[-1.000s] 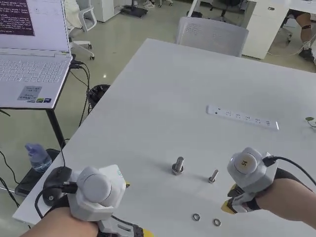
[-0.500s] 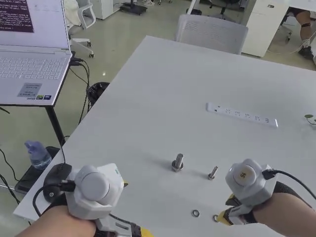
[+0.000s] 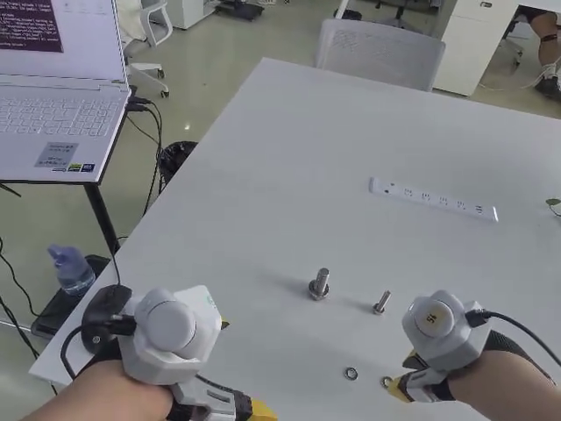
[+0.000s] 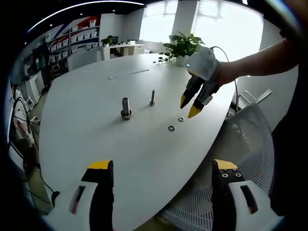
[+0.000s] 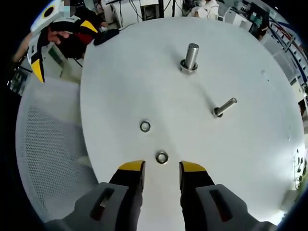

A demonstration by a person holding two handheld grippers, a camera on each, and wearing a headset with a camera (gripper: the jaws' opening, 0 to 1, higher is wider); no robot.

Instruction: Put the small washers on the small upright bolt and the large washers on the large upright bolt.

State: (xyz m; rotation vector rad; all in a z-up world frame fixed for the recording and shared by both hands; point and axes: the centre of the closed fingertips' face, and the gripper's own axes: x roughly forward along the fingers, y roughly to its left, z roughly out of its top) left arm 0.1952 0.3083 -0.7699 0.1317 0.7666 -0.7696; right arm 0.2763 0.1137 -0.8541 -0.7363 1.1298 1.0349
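Note:
Two small washers lie near the table's front edge, one at left (image 3: 351, 374) and one at right (image 3: 387, 381). Behind them stand the large upright bolt (image 3: 319, 284) and the small upright bolt (image 3: 381, 303). My right gripper (image 3: 399, 386) hangs just beside the right washer. In the right gripper view that gripper (image 5: 162, 168) is open, with this washer (image 5: 162, 157) just ahead of its yellow tips and the other washer (image 5: 145, 126) farther on. My left gripper (image 4: 162, 168) is open and holds nothing, off the table's near left corner (image 3: 250, 409).
A white power strip (image 3: 434, 200) lies at the table's far right. A laptop (image 3: 61, 114) sits on a stand to the left, with a water bottle (image 3: 70, 270) on the floor below. A mesh chair (image 3: 377, 53) stands at the far end. The table's front edge (image 5: 91, 159) runs close to both grippers.
My right gripper has come down and nearer to the right washer. The left gripper has stayed about where it was. The head view has shifted slightly.

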